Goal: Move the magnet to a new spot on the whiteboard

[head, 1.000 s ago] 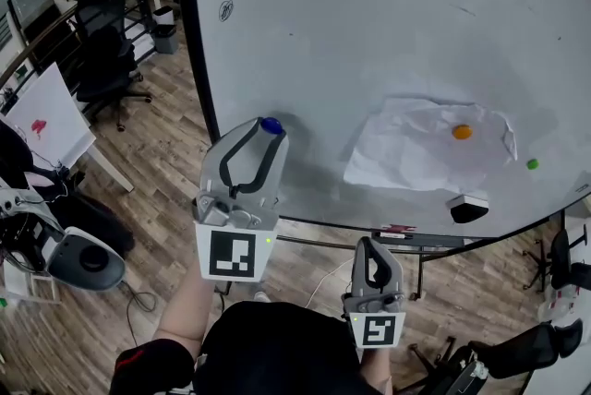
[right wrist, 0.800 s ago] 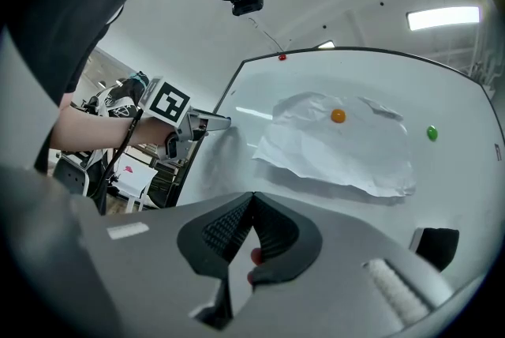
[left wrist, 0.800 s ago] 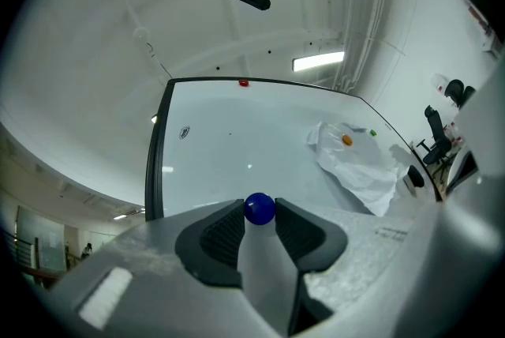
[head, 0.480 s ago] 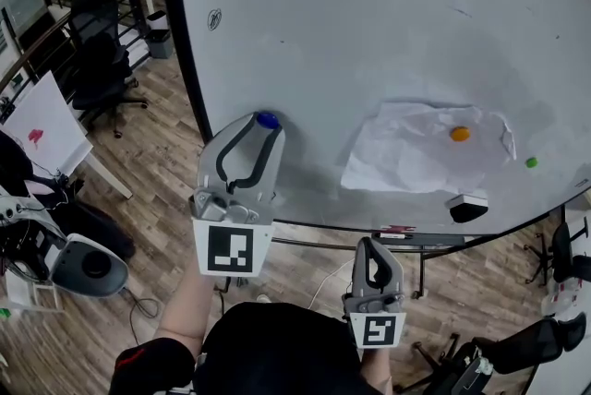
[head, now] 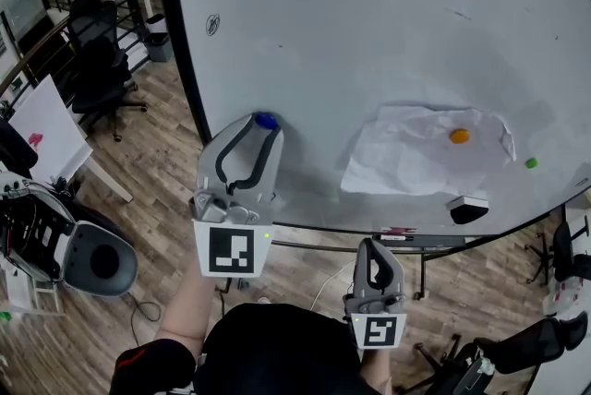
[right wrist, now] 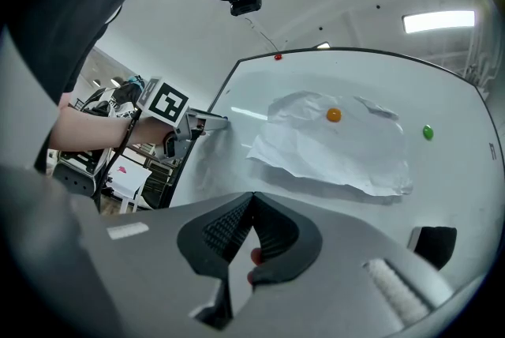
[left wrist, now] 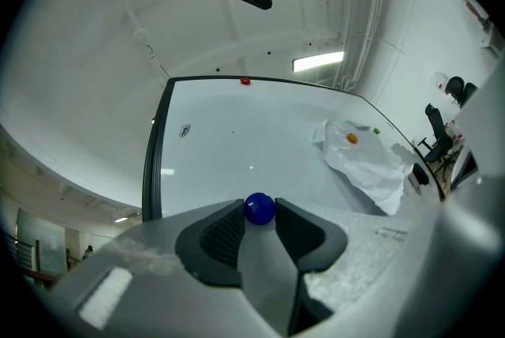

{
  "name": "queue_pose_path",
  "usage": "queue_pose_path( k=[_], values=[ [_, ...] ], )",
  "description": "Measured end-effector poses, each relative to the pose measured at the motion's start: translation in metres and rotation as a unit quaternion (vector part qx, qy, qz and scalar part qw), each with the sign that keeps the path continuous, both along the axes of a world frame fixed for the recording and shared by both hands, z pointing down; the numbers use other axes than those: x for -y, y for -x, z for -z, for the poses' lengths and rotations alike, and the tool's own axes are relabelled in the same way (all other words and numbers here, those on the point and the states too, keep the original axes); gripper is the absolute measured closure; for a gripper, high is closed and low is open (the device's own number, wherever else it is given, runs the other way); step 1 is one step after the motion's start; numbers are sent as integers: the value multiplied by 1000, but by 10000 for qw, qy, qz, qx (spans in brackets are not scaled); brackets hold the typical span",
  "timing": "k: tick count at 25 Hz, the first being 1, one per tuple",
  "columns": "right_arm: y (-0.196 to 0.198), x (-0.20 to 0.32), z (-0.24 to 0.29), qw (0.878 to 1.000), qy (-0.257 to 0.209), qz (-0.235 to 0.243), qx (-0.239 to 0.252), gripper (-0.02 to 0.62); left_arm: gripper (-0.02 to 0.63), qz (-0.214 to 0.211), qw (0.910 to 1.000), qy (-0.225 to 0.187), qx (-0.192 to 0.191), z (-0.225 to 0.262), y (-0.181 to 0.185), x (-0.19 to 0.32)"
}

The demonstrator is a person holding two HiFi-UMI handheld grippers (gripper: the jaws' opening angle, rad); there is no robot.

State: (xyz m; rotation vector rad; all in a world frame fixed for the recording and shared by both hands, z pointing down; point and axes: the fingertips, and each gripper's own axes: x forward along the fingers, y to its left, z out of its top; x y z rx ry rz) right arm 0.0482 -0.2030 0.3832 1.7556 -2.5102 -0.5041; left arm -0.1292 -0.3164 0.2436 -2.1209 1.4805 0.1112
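A blue ball-shaped magnet sits between the fingertips of my left gripper, which is shut on it. It is held close against the lower left part of the whiteboard; I cannot tell whether it touches. In the left gripper view the magnet is pinched at the tips of that gripper. My right gripper hangs low below the board's tray, shut with nothing in it; its tips meet.
A crumpled sheet of paper is pinned to the board by an orange magnet. Right of it are a green magnet and a black eraser. A red magnet sits at the board's top edge. Office chairs stand at the left.
The head view has drifted slightly, so the board's left edge sits further left. The left gripper keeps the blue magnet in nearly the same place. The right gripper has not moved.
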Motion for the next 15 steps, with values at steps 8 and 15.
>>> queue_pose_path(
  k=[8, 15],
  values=[
    [-3, 0, -2, 10000, 15, -39, 2, 594, 476, 199, 9998, 25, 35, -3, 2, 4],
    [-5, 1, -7, 9999, 101, -69, -18, 594, 476, 363, 9993, -91, 79, -3, 2, 4]
  ],
)
